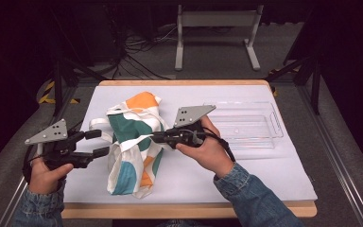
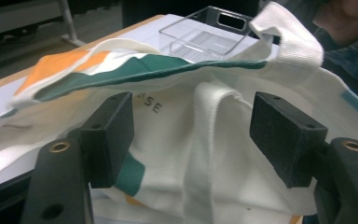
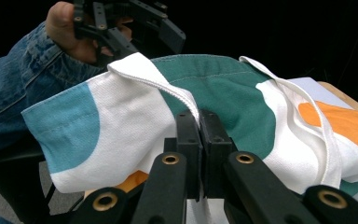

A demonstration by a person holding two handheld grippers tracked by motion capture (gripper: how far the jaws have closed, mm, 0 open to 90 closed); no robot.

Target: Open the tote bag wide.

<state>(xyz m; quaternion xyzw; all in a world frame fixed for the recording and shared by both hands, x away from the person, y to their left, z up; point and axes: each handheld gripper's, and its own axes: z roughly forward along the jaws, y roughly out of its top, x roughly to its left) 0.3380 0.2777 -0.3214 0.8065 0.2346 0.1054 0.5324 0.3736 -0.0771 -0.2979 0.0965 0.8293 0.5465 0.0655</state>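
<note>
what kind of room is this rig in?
Probably a lab or recording workspace: a table with a white mat, loose cables on the carpet behind it, and dark curtains around.

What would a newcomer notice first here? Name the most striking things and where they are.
First, the colourful tote bag, white with orange, green and teal patches, crumpled at the middle of the white-covered table. The right tongs are shut on its strap, lifting the edge, while the left tongs stand open at its left. A clear plastic tray sits to the right.

Left gripper (image 1: 98,143) level, fingers (image 2: 111,135) spread wide; right gripper (image 1: 153,137) level, fingers (image 3: 189,140) clamped together.
</note>
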